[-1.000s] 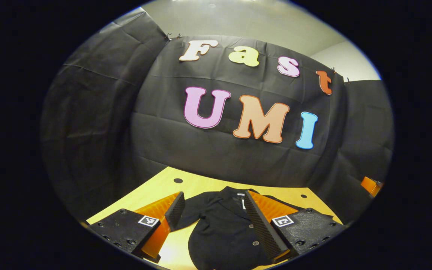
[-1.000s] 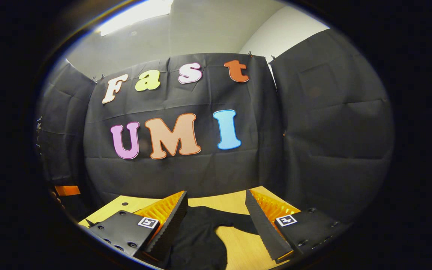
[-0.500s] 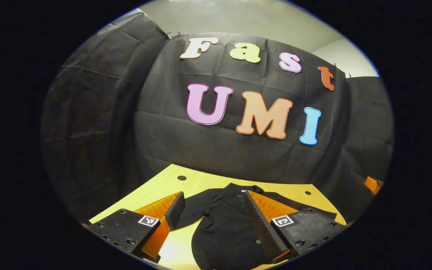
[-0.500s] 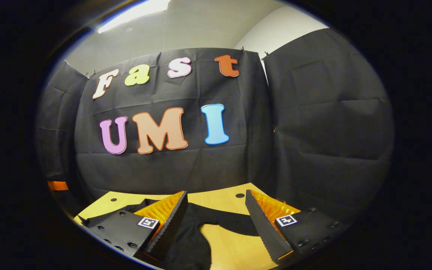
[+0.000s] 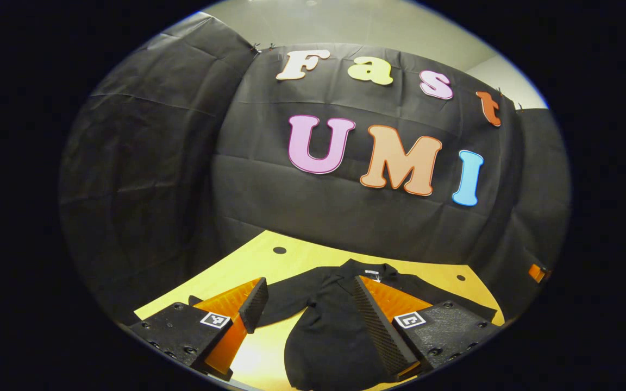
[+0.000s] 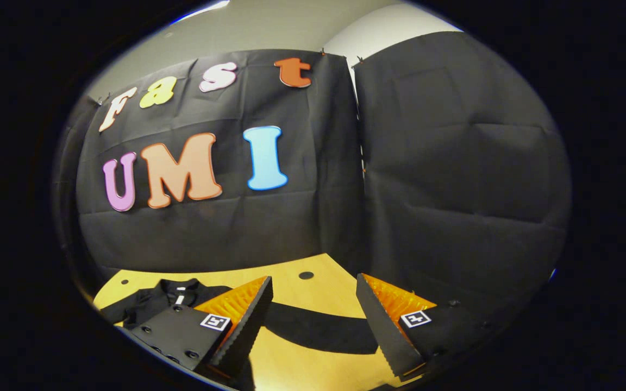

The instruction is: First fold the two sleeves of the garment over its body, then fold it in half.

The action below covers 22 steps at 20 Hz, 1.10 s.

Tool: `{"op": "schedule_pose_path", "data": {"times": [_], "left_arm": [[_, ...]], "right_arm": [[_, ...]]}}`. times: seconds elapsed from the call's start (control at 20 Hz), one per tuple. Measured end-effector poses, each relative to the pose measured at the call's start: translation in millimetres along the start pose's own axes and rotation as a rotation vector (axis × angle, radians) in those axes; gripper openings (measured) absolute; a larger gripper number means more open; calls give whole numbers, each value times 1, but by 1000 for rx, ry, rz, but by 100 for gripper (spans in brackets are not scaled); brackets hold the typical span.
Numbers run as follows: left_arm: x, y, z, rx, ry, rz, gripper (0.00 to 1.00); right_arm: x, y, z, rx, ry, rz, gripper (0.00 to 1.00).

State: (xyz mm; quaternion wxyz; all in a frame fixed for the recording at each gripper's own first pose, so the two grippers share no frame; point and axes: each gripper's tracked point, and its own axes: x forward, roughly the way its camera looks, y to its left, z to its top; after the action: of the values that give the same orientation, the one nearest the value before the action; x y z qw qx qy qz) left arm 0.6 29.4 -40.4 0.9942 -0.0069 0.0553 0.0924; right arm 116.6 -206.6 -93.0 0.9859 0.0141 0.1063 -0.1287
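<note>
Currently noted: left gripper (image 5: 306, 309) with jaws spread wide, gripping nothing, held above the counter (image 5: 269, 260). Between its fingers, the black garment (image 5: 335, 331) lying flat on the yellow counter, buttoned front up, collar (image 5: 370, 269) toward the far wall. One sleeve (image 5: 286, 307) stretched out sideways on the counter, passing just beyond the tip of the finger on the left of that view. Opposite shoulder and sleeve partly hidden behind the finger on the right of that view. Contact between either finger and the cloth cannot be told.

Right gripper (image 6: 314, 317) likewise with jaws wide apart, empty, above the counter (image 6: 313, 290). Between its fingers, the other sleeve (image 6: 318, 331) laid out straight across the yellow surface, unfolded, running toward the finger on the right of that view. Collar and shoulder of the garment (image 6: 155, 298) seen at lower left of the right gripper view, beyond the finger on that side.

Outward from there: small round dark holes in the counter, one (image 5: 279, 250) near the far edge in the left gripper view, another (image 6: 306, 275) in the right gripper view. Black cloth wall (image 5: 313, 217) closing off the back and sides of the booth, pale ceiling (image 5: 378, 21) above it. Small orange object (image 5: 534, 272) at the far right edge of the left gripper view, too small to identify.

Both sleeves not yet folded over the body.
</note>
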Motion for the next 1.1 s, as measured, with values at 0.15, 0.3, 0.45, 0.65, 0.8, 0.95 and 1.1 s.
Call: {"op": "schedule_pose_path", "data": {"times": [0.15, 0.3, 0.45, 0.65, 0.8, 0.95, 1.1], "left_arm": [[-1, 6, -3, -3, 4, 38, 92], [-5, 11, -3, 19, 10, 71, 92], [-6, 17, -4, 32, 12, 105, 92], [-8, 23, -3, 38, 12, 149, 92], [-10, 30, -3, 59, 12, 179, 92], [-11, 37, -6, 45, 19, 210, 93], [-10, 43, -7, 38, 28, 233, 92]], "right_arm": [[34, -20, -28, 21, 64, -19, 98], [64, -36, -59, -2, 118, -48, 93], [86, -49, -95, -23, 196, -65, 94], [104, -56, -141, 30, 320, -75, 94], [120, -66, -165, 26, 378, -106, 98], [131, -73, -183, 39, 440, -121, 98], [138, -82, -199, 45, 491, -138, 94]]}}
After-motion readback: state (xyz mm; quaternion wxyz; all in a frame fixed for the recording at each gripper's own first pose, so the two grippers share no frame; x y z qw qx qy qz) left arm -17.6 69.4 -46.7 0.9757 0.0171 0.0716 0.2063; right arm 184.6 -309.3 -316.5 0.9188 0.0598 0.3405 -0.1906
